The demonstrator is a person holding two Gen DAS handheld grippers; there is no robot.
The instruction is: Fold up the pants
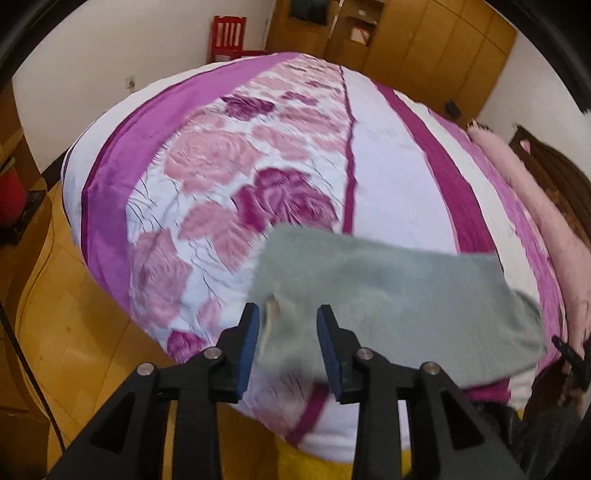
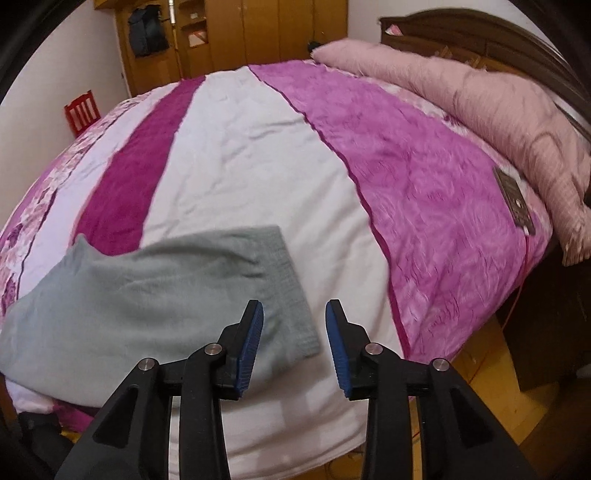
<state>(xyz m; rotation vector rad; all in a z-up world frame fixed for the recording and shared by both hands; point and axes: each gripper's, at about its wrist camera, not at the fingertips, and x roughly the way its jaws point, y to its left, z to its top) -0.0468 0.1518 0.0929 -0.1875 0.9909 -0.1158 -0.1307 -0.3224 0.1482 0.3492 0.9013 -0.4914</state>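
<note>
The grey-green pants lie folded into a flat band across the near edge of the bed, over its purple and white cover. My left gripper hovers over their left end. Its blue pads stand apart, and the cloth with a pale label lies between them without being pinched. In the right wrist view the pants stretch off to the left, ribbed waistband nearest. My right gripper is open over the waistband's near corner, its left finger above the cloth and its right finger above the bare white cover.
A pink quilt is bunched along the dark headboard, with a flat dark device and a red cable beside it. A red chair and wooden wardrobes stand beyond the bed. Wooden floor surrounds it.
</note>
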